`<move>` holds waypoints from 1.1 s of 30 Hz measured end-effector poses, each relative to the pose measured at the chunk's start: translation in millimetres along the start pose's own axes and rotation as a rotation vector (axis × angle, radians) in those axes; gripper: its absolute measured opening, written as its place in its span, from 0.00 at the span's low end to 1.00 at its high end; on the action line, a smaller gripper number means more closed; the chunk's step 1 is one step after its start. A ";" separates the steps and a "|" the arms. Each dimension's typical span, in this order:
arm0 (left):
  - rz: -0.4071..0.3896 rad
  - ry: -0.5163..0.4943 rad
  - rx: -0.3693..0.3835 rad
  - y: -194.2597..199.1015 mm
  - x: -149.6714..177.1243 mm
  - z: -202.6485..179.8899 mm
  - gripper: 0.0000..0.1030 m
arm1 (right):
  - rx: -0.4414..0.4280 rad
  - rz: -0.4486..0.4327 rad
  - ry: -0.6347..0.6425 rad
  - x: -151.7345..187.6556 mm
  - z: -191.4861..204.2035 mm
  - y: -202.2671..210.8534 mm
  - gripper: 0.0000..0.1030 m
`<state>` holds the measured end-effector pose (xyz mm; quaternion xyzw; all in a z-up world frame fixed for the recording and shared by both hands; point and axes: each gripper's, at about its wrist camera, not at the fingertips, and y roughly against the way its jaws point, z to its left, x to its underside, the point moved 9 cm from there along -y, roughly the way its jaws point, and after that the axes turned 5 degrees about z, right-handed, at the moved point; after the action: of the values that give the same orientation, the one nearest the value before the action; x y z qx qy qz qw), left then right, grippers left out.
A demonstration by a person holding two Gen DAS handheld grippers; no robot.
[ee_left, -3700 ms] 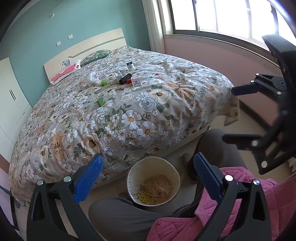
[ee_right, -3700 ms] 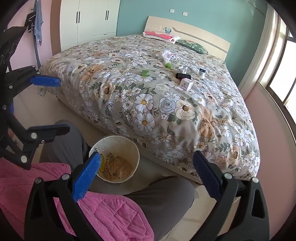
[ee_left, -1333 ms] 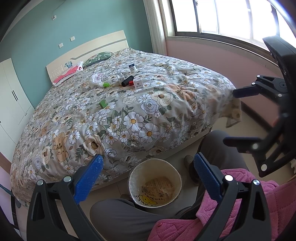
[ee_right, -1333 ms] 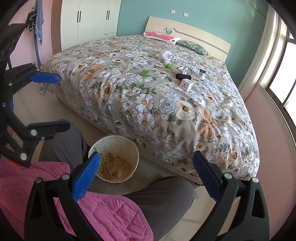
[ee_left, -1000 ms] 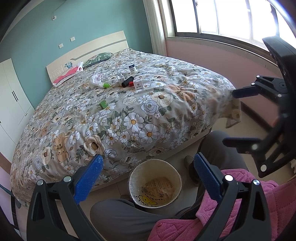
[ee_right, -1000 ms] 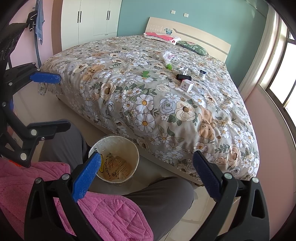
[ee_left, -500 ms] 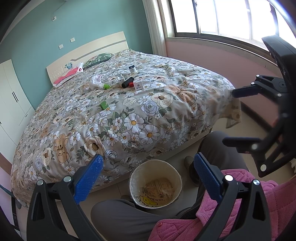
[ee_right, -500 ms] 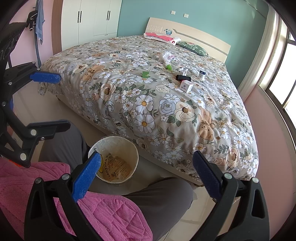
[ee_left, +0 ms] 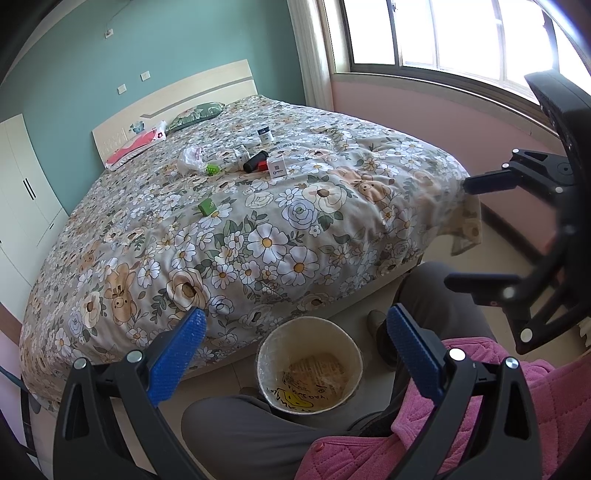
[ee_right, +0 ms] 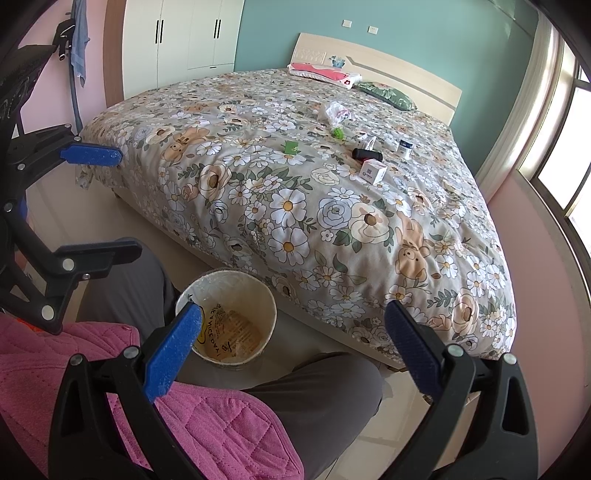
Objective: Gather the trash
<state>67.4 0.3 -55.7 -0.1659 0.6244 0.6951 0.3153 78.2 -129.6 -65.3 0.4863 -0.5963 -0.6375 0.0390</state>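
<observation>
A cream waste bin (ee_left: 309, 331) stands on the floor between the person's knees, also in the right wrist view (ee_right: 226, 280). Trash lies on the floral bed: a green box (ee_left: 207, 206) (ee_right: 291, 147), a white box (ee_left: 277, 167) (ee_right: 373, 170), a black and red tube (ee_left: 255, 161) (ee_right: 365, 153), a crumpled plastic bag (ee_left: 191, 157) (ee_right: 338, 111), a small white jar (ee_left: 265, 133) (ee_right: 405, 147). My left gripper (ee_left: 295, 354) is open and empty above the bin. My right gripper (ee_right: 291, 345) is open and empty beside the bin.
The floral bed (ee_left: 332, 206) fills the middle. The person's grey trousers (ee_left: 243, 428) and pink jacket (ee_right: 192, 424) lie below the grippers. White wardrobes (ee_right: 177, 40) stand at the back left, a window (ee_left: 443, 33) at the right.
Both views have shifted very slightly. Both grippers stay open and empty over the lap and bin.
</observation>
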 end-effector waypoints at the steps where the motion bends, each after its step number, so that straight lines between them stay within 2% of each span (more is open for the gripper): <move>1: 0.003 0.004 0.001 -1.7 -0.5 0.8 0.97 | -0.003 -0.001 -0.001 -1.1 -0.2 0.1 0.94; 10: 0.031 0.062 -0.009 -25.0 -21.5 24.5 0.97 | -0.023 -0.002 -0.054 -33.9 -29.0 -16.9 0.94; 18: 0.057 0.150 -0.034 -63.7 -60.9 66.9 0.97 | -0.057 -0.003 -0.128 -79.0 -63.6 -46.0 0.94; 22: 0.072 0.209 -0.053 -94.4 -85.9 92.1 0.97 | -0.058 0.002 -0.171 -107.1 -85.4 -74.9 0.94; 27: 0.097 0.304 -0.113 -144.0 -115.3 128.6 0.97 | -0.054 0.021 -0.251 -144.7 -113.3 -124.7 0.94; 33: 0.140 0.444 -0.127 -205.9 -139.6 170.0 0.97 | -0.009 0.043 -0.346 -184.6 -147.8 -192.2 0.94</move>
<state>332.2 137.9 -97.6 -0.2904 0.6433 0.6998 0.1102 375.3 -65.2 -85.7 0.3560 -0.6015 -0.7135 -0.0484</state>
